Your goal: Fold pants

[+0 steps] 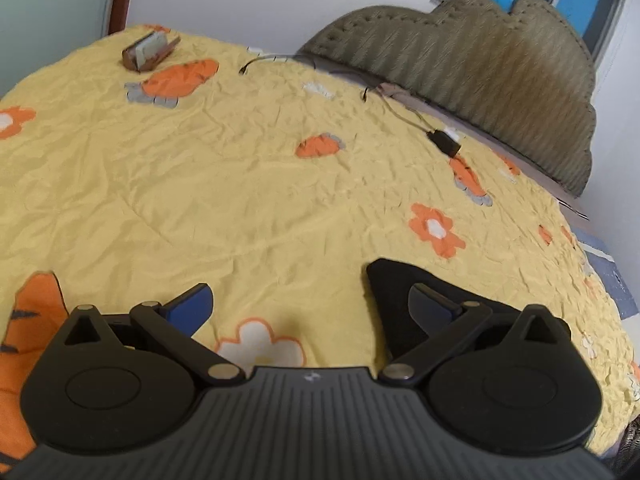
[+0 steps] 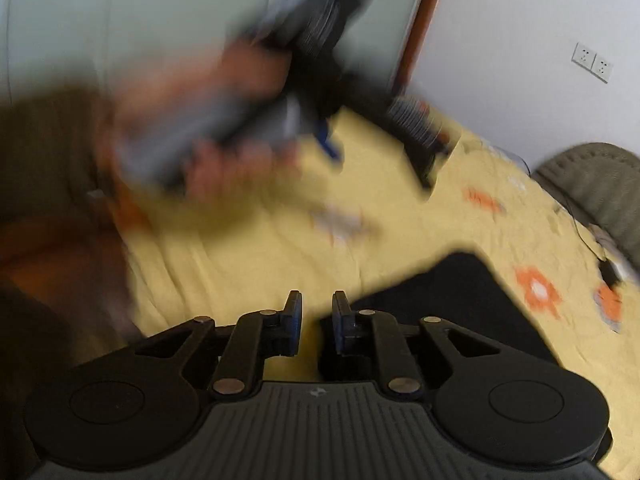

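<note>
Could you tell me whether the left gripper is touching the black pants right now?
Cannot tell. In the left wrist view, the left gripper is wide open, its right jaw overlapping the black pants without showing contact.

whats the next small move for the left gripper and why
Probably ease the left gripper right and down so its wide-open jaws straddle the black pants edge beside its right finger. Nothing is held yet; the right gripper is also empty over the yellow bedspread.

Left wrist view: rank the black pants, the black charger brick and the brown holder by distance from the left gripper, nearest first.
1. Black pants: right beside the left gripper, under its right-hand finger; the jaws stand wide open.
2. Black charger brick: mid-bed, ahead and to the right, near the headboard.
3. Brown holder: far left corner of the yellow bedspread.
</note>
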Tool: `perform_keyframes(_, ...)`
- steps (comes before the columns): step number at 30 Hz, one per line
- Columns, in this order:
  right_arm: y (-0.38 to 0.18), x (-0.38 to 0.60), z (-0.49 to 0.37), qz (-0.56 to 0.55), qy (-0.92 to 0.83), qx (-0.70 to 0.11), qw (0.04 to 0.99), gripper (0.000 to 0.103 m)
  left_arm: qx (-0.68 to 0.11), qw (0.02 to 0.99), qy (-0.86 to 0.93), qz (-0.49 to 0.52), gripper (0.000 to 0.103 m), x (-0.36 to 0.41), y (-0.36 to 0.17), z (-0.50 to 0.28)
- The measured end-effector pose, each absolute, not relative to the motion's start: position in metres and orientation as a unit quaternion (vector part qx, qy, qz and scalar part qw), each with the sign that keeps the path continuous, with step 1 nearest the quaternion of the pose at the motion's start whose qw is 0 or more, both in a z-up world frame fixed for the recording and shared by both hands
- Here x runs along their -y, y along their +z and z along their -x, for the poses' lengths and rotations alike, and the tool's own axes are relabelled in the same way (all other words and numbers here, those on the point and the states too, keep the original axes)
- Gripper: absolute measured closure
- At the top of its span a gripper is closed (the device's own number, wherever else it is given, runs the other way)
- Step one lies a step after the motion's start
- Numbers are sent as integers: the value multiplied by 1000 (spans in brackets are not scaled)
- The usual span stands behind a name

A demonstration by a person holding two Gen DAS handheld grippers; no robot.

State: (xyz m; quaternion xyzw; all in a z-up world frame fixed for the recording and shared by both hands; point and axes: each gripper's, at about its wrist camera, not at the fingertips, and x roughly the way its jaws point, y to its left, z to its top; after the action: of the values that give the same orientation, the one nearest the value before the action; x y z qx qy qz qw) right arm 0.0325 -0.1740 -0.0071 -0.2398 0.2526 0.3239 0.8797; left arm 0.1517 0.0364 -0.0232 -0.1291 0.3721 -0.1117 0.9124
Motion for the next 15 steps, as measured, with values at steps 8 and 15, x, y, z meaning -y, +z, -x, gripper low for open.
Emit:
perform_keyframes(8, 17, 215, -177, 209, 224, -296, 905, 86, -405, 873, -262, 70, 0, 12, -48, -107)
perform_keyframes(15, -24, 195, -257, 181, 264, -374, 870, 49, -423, 860, -280, 51, 0, 43, -76, -96)
